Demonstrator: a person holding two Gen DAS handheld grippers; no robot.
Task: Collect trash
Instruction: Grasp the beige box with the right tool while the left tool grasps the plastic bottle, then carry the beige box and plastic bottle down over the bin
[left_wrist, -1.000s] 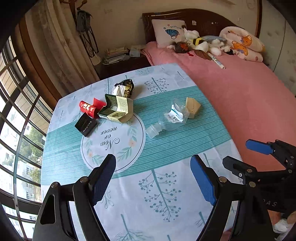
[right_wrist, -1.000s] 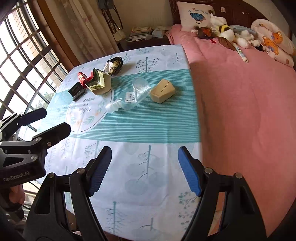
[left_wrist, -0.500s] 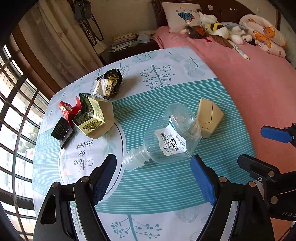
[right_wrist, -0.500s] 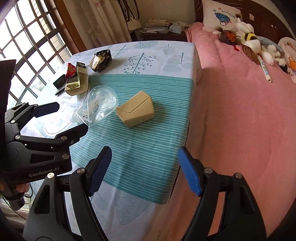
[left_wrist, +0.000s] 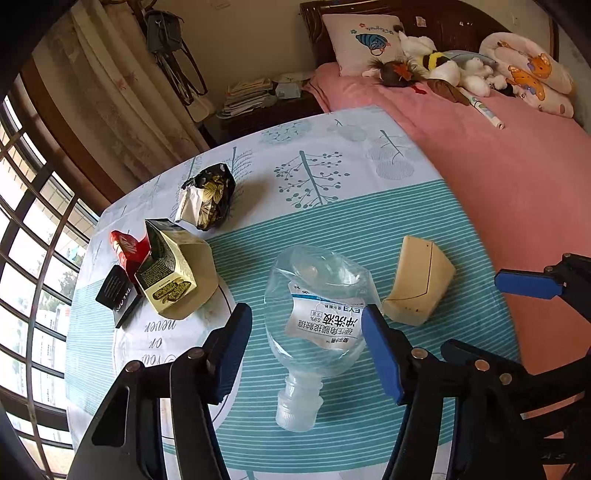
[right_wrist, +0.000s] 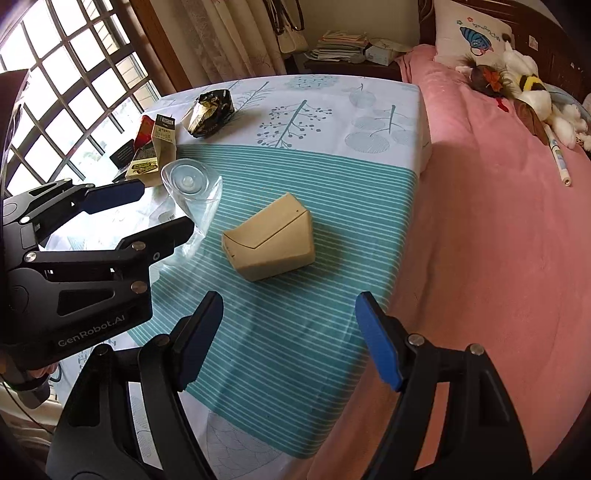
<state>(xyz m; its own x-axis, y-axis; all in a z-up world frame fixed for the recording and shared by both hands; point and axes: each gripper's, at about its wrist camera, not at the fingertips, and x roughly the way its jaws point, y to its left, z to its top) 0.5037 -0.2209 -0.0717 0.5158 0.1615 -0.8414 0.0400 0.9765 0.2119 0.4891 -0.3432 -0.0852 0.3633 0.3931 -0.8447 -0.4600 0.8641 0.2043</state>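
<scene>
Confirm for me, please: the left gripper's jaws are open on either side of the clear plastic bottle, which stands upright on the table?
Not quite: the clear plastic bottle lies on its side, cap toward the camera, as the left wrist view shows. The left gripper does have its jaws open on either side of it.

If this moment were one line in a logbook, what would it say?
left tongs: open, straddling clear plastic bottle | right tongs: open, nearing tan box | nothing gripped

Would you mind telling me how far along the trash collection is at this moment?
Nothing looks collected yet, and no bin is in view. In hand: the open left gripper straddles the clear plastic bottle, not yet closed on it; the open right gripper hovers near the tan carton. Left on the table: the green box, red packet, black card and foil wrapper.
</scene>
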